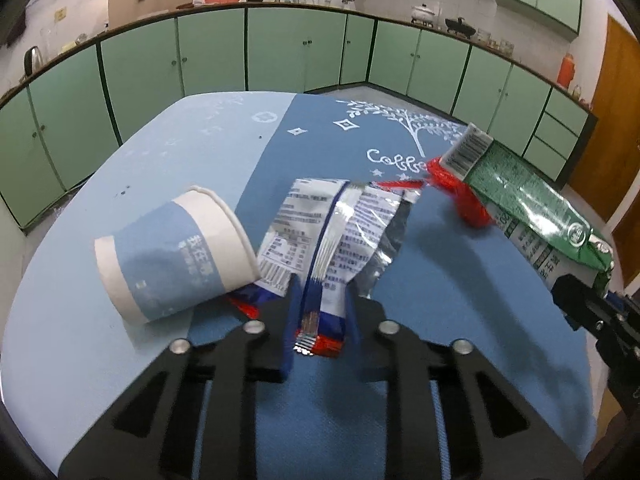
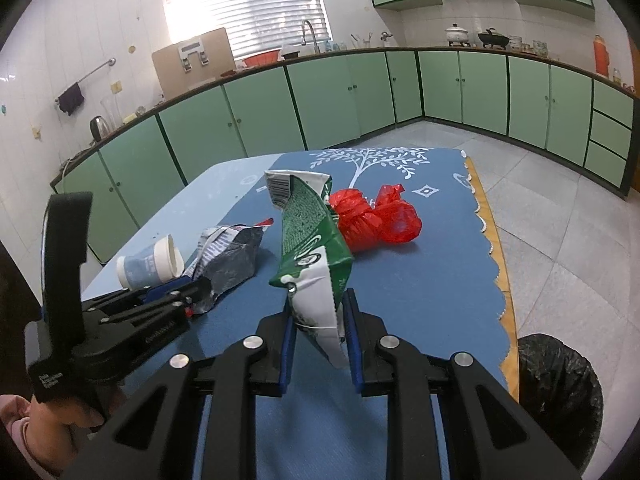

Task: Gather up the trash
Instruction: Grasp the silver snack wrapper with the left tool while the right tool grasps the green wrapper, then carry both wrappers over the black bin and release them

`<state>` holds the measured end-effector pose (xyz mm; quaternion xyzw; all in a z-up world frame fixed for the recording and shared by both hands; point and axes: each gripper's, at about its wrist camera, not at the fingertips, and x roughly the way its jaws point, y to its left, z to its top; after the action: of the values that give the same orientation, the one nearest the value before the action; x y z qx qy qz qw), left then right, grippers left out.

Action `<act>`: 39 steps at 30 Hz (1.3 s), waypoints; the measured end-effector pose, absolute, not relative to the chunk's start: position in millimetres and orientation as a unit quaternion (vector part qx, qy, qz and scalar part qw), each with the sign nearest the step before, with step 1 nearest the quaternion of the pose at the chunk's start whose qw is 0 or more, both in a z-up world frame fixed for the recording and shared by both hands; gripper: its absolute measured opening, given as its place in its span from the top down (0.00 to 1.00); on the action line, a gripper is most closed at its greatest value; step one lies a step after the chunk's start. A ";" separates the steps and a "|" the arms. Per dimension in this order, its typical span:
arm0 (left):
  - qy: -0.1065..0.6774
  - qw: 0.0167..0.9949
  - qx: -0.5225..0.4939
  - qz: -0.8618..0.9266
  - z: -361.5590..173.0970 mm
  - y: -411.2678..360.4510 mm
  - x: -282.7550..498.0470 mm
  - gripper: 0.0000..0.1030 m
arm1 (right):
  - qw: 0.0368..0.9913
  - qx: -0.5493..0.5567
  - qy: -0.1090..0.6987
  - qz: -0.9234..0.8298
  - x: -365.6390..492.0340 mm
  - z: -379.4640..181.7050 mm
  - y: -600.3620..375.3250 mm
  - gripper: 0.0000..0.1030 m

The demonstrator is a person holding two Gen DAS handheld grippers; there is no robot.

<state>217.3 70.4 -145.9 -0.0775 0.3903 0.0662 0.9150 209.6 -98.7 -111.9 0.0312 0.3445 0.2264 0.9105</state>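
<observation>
**Both tongs clamped on wrappers, bin waiting at the right**

Left gripper [image 1: 320, 312] has its jaws pressed onto the near end of the silver snack wrapper [image 1: 340, 228]; no earlier picture is given, so only the clamped state can be told; right gripper [image 2: 319, 320] is likewise closed on the white lower end of the green wrapper [image 2: 312, 236], which stands up and away from its fingers, clear of the blue tablecloth [image 2: 420, 280].

Handling, as a judgement: both wrappers look feather-light, thin and crinkly; foil film is slippery and gives no stiffness, so a pinch at a sealed, crimped end, as now, should hold better than one on the loose middle; a weak grip could let either slide out on the way. The paper cup [image 1: 176, 252], lying on its side just left of the left fingers and touching the silver wrapper, is light and crushable; its rim or wall would take a gentle pinch. The red plastic bag [image 2: 376, 220], beyond the right gripper's fingers on the cloth, is soft and bunched; any fold would serve.

Only the right wrist view shows the black-lined bin [image 2: 560, 392] on the floor, right of the right gripper and below the table edge, and a hand [image 2: 60, 420] on the left gripper's handle; only the left wrist view shows the silver wrapper's printed face and its red and blue end between the jaws.
</observation>
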 end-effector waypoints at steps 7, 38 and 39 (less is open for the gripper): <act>0.363 0.926 -0.085 0.053 -133.2 70.1 201.3 0.90 | 0.917 0.027 0.332 0.220 200.6 -106.5 -100.7 0.78; 0.322 0.928 -0.034 -0.185 -90.3 -125.4 165.1 0.90 | 0.948 0.080 0.305 0.035 99.9 -95.5 -276.3 0.78; 0.322 0.926 -0.030 -0.195 -90.6 -137.8 165.6 0.90 | 0.948 0.082 0.305 0.025 96.6 -96.5 -284.2 0.78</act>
<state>165.6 -137.8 -90.6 -0.0300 0.3225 -0.1949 0.9258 96.6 -284.2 -96.5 0.0822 0.3052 0.0246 0.9484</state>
